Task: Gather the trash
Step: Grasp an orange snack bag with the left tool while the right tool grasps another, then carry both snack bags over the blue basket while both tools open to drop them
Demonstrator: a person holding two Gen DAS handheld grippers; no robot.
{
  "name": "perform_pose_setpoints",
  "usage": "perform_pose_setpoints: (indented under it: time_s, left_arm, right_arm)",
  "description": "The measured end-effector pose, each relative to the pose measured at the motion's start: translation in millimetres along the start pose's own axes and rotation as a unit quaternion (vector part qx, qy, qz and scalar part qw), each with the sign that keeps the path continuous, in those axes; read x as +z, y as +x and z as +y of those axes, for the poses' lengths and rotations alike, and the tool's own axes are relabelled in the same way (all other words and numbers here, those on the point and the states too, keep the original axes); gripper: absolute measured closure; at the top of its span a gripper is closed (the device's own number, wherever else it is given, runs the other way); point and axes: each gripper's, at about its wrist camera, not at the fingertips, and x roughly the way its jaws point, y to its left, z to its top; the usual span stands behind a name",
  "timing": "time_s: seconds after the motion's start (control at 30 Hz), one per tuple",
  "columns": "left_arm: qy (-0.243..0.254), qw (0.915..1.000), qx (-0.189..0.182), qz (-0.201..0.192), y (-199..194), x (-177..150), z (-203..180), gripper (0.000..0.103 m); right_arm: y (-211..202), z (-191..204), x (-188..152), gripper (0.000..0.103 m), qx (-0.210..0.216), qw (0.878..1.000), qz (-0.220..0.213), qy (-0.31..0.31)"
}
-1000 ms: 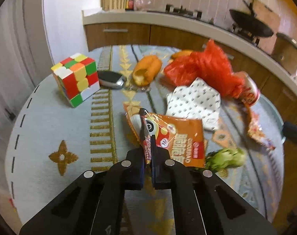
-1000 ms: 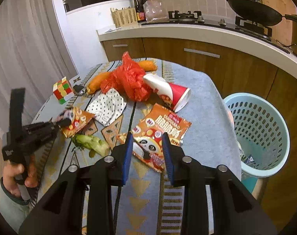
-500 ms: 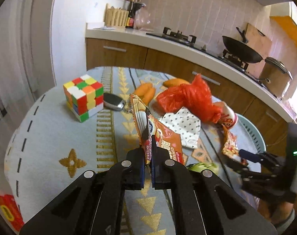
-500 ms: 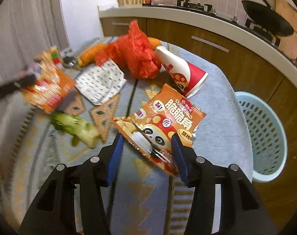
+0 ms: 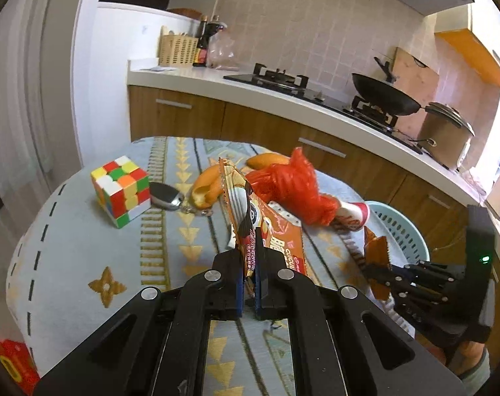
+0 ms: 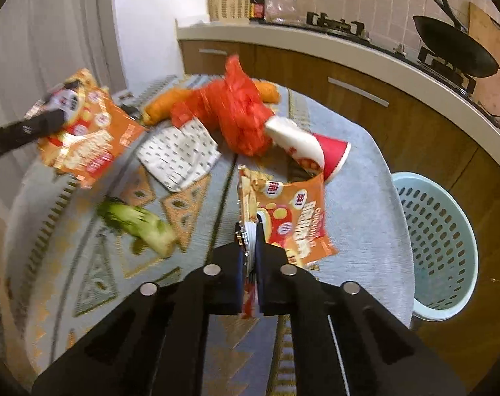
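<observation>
snack packets (image 6: pixel 296 217) orange | plastic bag (image 6: pixel 236 115) red; basket (image 6: pixel 438 241) pale blue; napkin (image 6: pixel 180 151) white, dotted

Left black two-finger gripper (image 5: pixel 249 257) at lower centre of frame, fingers clamped together, tilted downward. Right black two-finger gripper (image 6: pixel 250 247) likewise pinched tight, angled steeper down.

left gripper (image 5: pixel 249 257): black angular linkage, silver round screws, blue-edged pads
right gripper (image 6: pixel 250 247): same black build, silver screws
sleeve (image 5: pixel 477 371): grey-green cuff
</observation>
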Motion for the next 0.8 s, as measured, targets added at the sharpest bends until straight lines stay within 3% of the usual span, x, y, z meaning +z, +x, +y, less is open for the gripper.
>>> perform_pose_setpoints:
  time_s: [0.17,0.37,0.63,0.8]
  left_arm:
    - [0.008,0.9999,-0.010,-0.010,-7,5,-11,0.101]
    - [0.026,0.9990,-0.023,-0.028,-18,18,-33,0.101]
    - [0.062,0.9952,-0.055,-0.051,-15,51,-85,0.101]
    - [0.101,0.9903,-0.084,-0.045,4,68,-138,0.100]
  right_arm:
    - [-33,-7,12,0.099,0.048,0.998,-0.033,0.023]
    - [-72,-17,24,0.099,0.053,0.995,-0.078,0.031]
    - [-110,-61,37,0.099,-0.012,0.991,-0.127,0.047]
    - [-125,-107,37,0.099,-0.061,0.985,-0.142,0.074]
